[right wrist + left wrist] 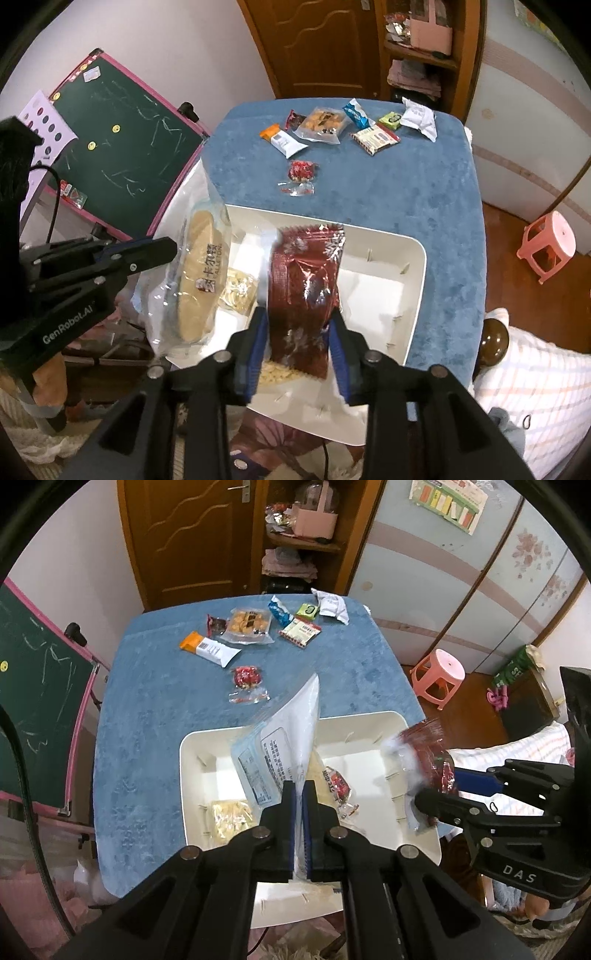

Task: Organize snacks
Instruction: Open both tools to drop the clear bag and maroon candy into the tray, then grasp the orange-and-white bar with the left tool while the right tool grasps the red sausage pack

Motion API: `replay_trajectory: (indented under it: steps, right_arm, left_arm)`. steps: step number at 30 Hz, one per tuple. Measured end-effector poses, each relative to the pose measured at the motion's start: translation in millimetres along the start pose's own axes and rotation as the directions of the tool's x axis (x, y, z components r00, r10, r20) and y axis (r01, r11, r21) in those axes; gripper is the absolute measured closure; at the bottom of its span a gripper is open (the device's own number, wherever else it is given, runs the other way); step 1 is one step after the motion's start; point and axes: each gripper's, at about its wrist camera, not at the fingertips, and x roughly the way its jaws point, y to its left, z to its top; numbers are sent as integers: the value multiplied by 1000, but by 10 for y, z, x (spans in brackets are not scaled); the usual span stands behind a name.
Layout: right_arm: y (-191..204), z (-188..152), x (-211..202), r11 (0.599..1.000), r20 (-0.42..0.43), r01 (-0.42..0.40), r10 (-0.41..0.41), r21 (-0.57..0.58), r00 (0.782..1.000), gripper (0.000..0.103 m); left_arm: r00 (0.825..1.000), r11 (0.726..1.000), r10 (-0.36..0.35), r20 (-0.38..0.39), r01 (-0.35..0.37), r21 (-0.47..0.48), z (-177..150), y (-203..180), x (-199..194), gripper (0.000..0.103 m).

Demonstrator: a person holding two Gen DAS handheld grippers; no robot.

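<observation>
Definitely a home, a lived-in room by the look of it. A wooden panel door (184, 539) is seen at the far side, with an open wooden shelf (303, 542) beside it stuffed with folded cloths and a pink basket (316, 517). Sliding wardrobe doors (461, 583) with flower prints are found on the right, plus a small pink plastic stool (437, 677) on the wood floor. A kids' green chalkboard (122, 147) with a pink frame is propped on the left. The surface (166, 701) is covered in blue plush cloth.
</observation>
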Motion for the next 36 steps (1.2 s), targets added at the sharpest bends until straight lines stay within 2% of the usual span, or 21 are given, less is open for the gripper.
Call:
replay_trajectory:
  steps: [1, 3, 5, 6, 9, 26, 36]
  right_arm:
    - [-9, -2, 9, 1000, -3, -7, 7, 8, 1000, 65]
    - [-23, -5, 31, 1000, -10, -11, 11, 21, 1000, 56]
    - [-27, -7, 49, 1000, -14, -9, 9, 28, 1000, 54]
    - [-26, -5, 54, 1000, -16, -12, 13, 29, 1000, 54]
    - [-1, 1, 62, 1000, -16, -16, 17, 23, 1000, 54]
    - [66, 54, 195, 1000, -44, -23, 24, 13, 999, 54]
    - [116, 222, 423, 999, -67, -28, 29, 18, 997, 54]
  left_arm:
    - [1000, 1000, 14, -1, -14, -3, -2, 0, 15, 96]
    - [999, 999, 39, -2, -39, -10, 4, 11, 25, 72]
    - [998, 997, 68, 15, -68, -26, 8, 19, 6, 30]
    - [996, 996, 80, 31, -79, -36, 10, 24, -17, 22]
    - [995, 996, 84, 48, -82, -36, 27, 37, -50, 21]
    - [994, 992, 111, -6, -111, -65, 28, 185, 73, 21]
    - [989, 983, 138, -47, -143, -117, 6, 484, 136, 21]
